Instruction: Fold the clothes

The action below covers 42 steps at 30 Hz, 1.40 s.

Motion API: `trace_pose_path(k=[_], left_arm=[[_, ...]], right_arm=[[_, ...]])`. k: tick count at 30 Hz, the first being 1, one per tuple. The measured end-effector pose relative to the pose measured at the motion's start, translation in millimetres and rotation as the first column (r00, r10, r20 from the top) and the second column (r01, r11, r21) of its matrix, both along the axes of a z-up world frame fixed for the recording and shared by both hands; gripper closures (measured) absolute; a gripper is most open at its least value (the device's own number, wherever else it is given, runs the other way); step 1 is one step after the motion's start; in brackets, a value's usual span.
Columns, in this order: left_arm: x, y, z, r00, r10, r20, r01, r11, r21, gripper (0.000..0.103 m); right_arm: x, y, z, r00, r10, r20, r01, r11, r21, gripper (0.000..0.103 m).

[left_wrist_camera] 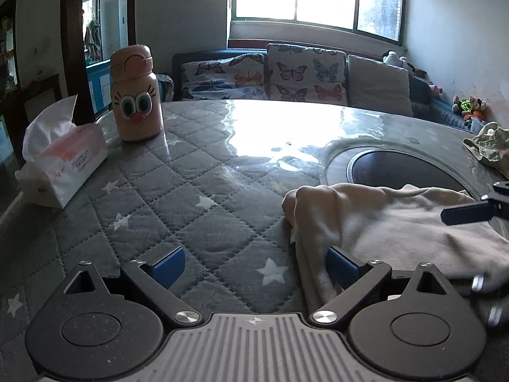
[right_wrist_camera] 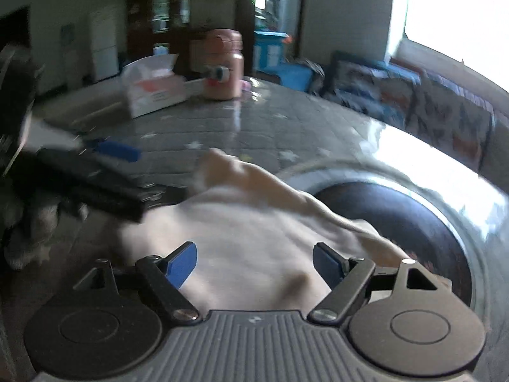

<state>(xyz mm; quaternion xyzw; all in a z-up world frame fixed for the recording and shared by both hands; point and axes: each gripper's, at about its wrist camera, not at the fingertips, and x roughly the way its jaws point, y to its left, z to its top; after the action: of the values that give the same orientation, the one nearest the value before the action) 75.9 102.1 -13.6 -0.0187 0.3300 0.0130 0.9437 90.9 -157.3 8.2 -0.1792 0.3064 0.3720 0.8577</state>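
A cream garment [left_wrist_camera: 381, 222] lies rumpled on the grey quilted star-pattern table [left_wrist_camera: 191, 191], partly over a round dark inset. My left gripper [left_wrist_camera: 254, 265] is open, low over the table; its right finger [left_wrist_camera: 342, 267] sits over the garment's left edge and its left finger is over bare quilt. In the blurred right wrist view my right gripper [right_wrist_camera: 254, 265] is open just above the middle of the garment [right_wrist_camera: 254, 222], nothing pinched. The left gripper [right_wrist_camera: 121, 151] shows at that view's left, beside the cloth. One blue finger of the right gripper [left_wrist_camera: 467, 211] shows at the left wrist view's right edge.
A tissue box [left_wrist_camera: 63, 165] and a peach bottle with a cartoon face [left_wrist_camera: 136, 95] stand at the table's far left. The round dark inset [left_wrist_camera: 397, 168] lies behind the garment. An olive-green cloth [left_wrist_camera: 490, 146] sits at the right edge. A sofa with butterfly cushions [left_wrist_camera: 286, 73] lies beyond.
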Motion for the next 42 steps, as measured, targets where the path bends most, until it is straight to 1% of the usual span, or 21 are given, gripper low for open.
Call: trace_pose_path(k=[2, 6, 8, 9, 11, 14, 15, 20, 21, 22, 24, 27, 31, 34, 36, 38, 39, 42], left_arm=[[-2, 1, 2, 1.000, 0.006, 0.006, -0.006, 1.000, 0.002, 0.006], [-13, 8, 9, 1.000, 0.006, 0.026, -0.006, 1.000, 0.006, 0.006], [-19, 13, 11, 0.999, 0.016, 0.030, -0.016, 1.000, 0.008, 0.006], [-23, 15, 11, 0.999, 0.021, 0.032, -0.022, 1.000, 0.008, 0.006], [-29, 20, 13, 0.999, 0.033, 0.035, -0.033, 0.999, 0.008, 0.006], [-40, 30, 14, 0.997, 0.062, 0.036, -0.062, 0.998, 0.006, 0.006], [-43, 33, 14, 0.997, 0.071, 0.035, -0.072, 0.997, 0.005, 0.006], [-56, 43, 14, 0.994, 0.100, 0.038, -0.100, 0.995, -0.001, 0.006], [-58, 44, 15, 0.994, 0.097, 0.042, -0.097, 0.995, -0.003, 0.006], [-60, 44, 16, 0.994, 0.094, 0.047, -0.094, 0.996, -0.004, 0.006], [-61, 43, 19, 0.994, 0.089, 0.058, -0.089, 0.996, -0.006, 0.006], [-58, 38, 23, 0.995, 0.076, 0.069, -0.074, 0.997, -0.023, 0.007], [-49, 21, 24, 0.997, 0.027, 0.074, -0.025, 0.999, -0.039, 0.008], [-37, 7, 21, 0.998, -0.004, 0.059, 0.007, 0.998, -0.057, 0.013], [-28, -2, 19, 0.999, -0.020, 0.046, 0.023, 0.997, -0.068, 0.019], [-21, -8, 16, 0.999, -0.029, 0.032, 0.032, 0.996, -0.077, 0.025], [-17, -12, 15, 0.999, -0.034, 0.026, 0.036, 0.996, -0.082, 0.026], [-9, -18, 9, 0.999, -0.042, 0.005, 0.042, 0.995, -0.086, 0.026]], right_arm=[[-13, 10, -3, 0.998, 0.035, 0.057, -0.034, 0.999, -0.026, 0.021], [-28, 20, 1, 0.989, 0.080, 0.123, -0.077, 0.997, -0.030, 0.020], [-32, 22, 4, 0.987, 0.092, 0.130, -0.091, 0.996, -0.016, 0.020], [-33, 23, 5, 0.987, 0.095, 0.128, -0.095, 0.995, -0.010, 0.018], [-35, 31, 1, 0.986, 0.107, 0.127, -0.104, 0.994, -0.030, 0.017], [-47, 39, -3, 0.973, 0.157, 0.170, -0.147, 0.987, -0.072, 0.017], [-50, 43, -5, 0.970, 0.177, 0.169, -0.165, 0.983, -0.081, 0.017], [-54, 50, -5, 0.970, 0.179, 0.167, -0.171, 0.983, -0.064, 0.017], [-55, 45, 0, 0.971, 0.179, 0.161, -0.175, 0.984, -0.038, 0.017], [-57, 40, 4, 0.969, 0.177, 0.174, -0.174, 0.984, -0.032, 0.017], [-59, 31, 9, 0.965, 0.145, 0.219, -0.138, 0.989, -0.048, 0.017], [-49, 11, 10, 0.978, 0.060, 0.200, -0.052, 0.998, -0.043, 0.017], [-40, -19, 11, 0.982, -0.050, 0.180, 0.054, 0.998, -0.019, 0.017], [-31, -38, 11, 0.983, -0.117, 0.140, 0.117, 0.993, 0.008, 0.018], [-22, -53, 9, 0.980, -0.168, 0.109, 0.166, 0.986, 0.020, 0.023], [-10, -72, 6, 0.972, -0.230, 0.047, 0.227, 0.973, 0.048, 0.025], [-5, -80, 5, 0.966, -0.258, 0.027, 0.256, 0.965, 0.061, 0.027], [7, -100, 1, 0.946, -0.323, -0.017, 0.323, 0.942, 0.089, 0.028]])
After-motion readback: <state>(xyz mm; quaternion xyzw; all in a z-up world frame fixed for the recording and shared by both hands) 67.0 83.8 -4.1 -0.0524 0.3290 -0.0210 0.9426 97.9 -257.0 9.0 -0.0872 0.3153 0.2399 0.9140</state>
